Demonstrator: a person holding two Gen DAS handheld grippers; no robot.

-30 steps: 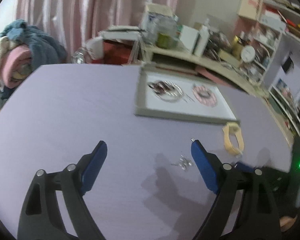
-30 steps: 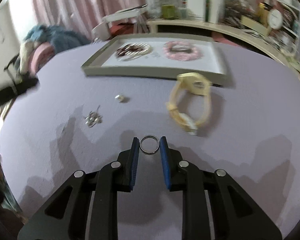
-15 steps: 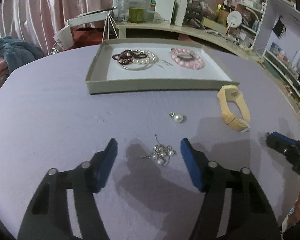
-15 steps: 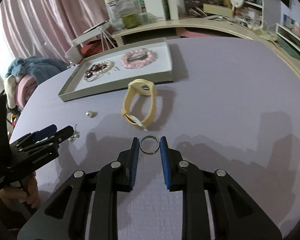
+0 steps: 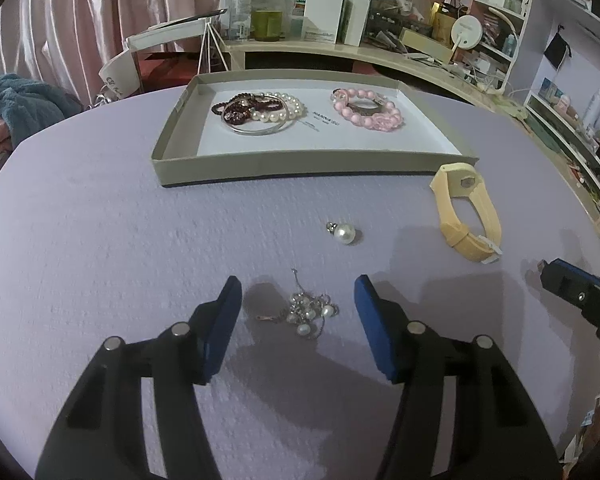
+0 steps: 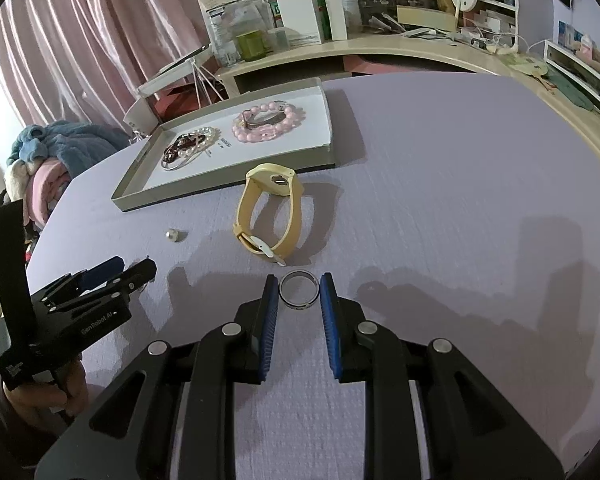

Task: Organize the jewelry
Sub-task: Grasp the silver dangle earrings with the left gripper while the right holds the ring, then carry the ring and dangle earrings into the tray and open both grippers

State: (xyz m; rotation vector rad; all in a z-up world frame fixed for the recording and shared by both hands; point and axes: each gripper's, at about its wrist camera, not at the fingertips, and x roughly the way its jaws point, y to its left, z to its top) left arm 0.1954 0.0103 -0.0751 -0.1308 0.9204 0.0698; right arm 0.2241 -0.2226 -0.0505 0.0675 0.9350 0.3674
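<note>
My left gripper (image 5: pixel 298 294) is open and straddles a small cluster of pearl-and-chain jewelry (image 5: pixel 308 312) on the purple table. A single pearl earring (image 5: pixel 343 233) lies a little beyond it. My right gripper (image 6: pixel 299 286) is shut on a silver ring (image 6: pixel 299 290), held just above the table. A yellow watch band (image 6: pixel 270 210) lies in front of it, also in the left wrist view (image 5: pixel 466 212). A grey tray (image 5: pixel 300 160) holds dark, white and pink bead bracelets (image 5: pixel 368 109). The left gripper shows in the right wrist view (image 6: pixel 134 270), the right gripper in the left wrist view (image 5: pixel 542 270).
The round purple table (image 6: pixel 460 184) stands before a cluttered curved shelf (image 5: pixel 340 46) with boxes and bottles. A pile of blue and pink cloth (image 6: pixel 48 160) lies off the table's left. Pink curtains hang behind.
My left gripper swung right and came in around the pearl cluster, its fingers a little closer together. My right gripper kept the ring and turned its view to the right.
</note>
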